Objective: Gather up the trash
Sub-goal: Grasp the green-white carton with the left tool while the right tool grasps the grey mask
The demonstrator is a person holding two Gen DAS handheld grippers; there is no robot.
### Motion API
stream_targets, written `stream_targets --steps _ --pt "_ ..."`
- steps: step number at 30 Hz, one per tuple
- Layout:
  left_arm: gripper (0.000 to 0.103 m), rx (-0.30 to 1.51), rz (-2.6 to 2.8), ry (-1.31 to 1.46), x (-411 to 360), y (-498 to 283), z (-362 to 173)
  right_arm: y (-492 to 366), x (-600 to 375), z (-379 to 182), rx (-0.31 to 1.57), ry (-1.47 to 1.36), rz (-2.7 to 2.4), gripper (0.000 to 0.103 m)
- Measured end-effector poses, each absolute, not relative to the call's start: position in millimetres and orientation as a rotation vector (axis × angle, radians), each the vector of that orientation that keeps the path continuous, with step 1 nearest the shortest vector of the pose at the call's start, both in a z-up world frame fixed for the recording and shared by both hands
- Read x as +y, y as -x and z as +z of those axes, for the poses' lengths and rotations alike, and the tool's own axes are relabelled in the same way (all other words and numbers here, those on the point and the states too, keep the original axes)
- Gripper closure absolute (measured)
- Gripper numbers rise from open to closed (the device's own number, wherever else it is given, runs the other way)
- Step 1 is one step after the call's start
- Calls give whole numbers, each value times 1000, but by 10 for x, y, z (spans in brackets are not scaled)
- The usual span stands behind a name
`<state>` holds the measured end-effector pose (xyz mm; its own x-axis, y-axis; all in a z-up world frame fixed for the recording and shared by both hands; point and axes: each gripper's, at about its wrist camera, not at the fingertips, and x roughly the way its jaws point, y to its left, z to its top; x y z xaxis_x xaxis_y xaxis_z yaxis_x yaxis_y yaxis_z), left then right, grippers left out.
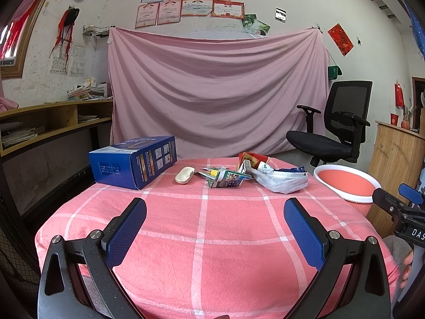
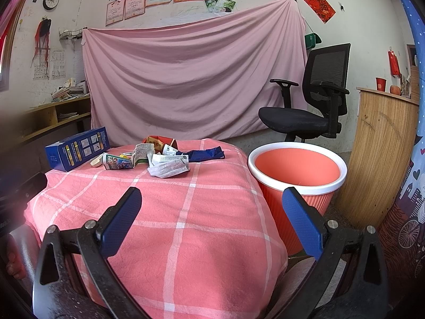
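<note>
**Hovering before the first pick**

Holding both claws spread wide and empty, the person has not yet picked anything up. The left claw (image 1: 215, 211) hangs over the near part of the table (image 1: 212, 252), which is covered with a pink checked cloth. The right claw (image 2: 212, 200) sits to its right, close to the table's right edge.

The trash pile (image 1: 255, 174) lies well ahead of both claws at the far side of the table: a crumpled face mask (image 2: 170, 168), a squashed carton (image 2: 117, 162), a blue wrapper (image 2: 205, 154) and some paper scraps, all touching or overlapping. A blue box (image 1: 132, 160) stands ahead and to the left of the left claw, with a small cream case (image 1: 184, 175) between it and the pile. The orange bin (image 2: 297, 170) stands on the floor just ahead and to the right of the right claw, and it looks empty.

This looks like the very start. The next move probably calls for reaching forward to the pile, closing on one loose piece such as the mask at its near edge, then carrying it right to the bin.
</note>
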<state>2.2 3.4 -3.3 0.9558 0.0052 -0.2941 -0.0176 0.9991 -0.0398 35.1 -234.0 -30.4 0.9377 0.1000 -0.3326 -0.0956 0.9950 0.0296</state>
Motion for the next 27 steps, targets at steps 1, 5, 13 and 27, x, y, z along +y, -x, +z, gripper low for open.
stream_targets --steps 1,5,13,27 --pt "2 297 9 51 38 -24 -14 -357 -2346 -293 341 -14 101 0" --pt "2 285 -4 69 48 -95 98 -374 -2421 -200 327 -36 101 0" --pt "2 235 -1 40 11 -558 280 -714 -2439 98 217 -24 111 0" --pt "2 450 -15 83 331 -1576 99 -1805 -2121 123 329 -12 213 0"
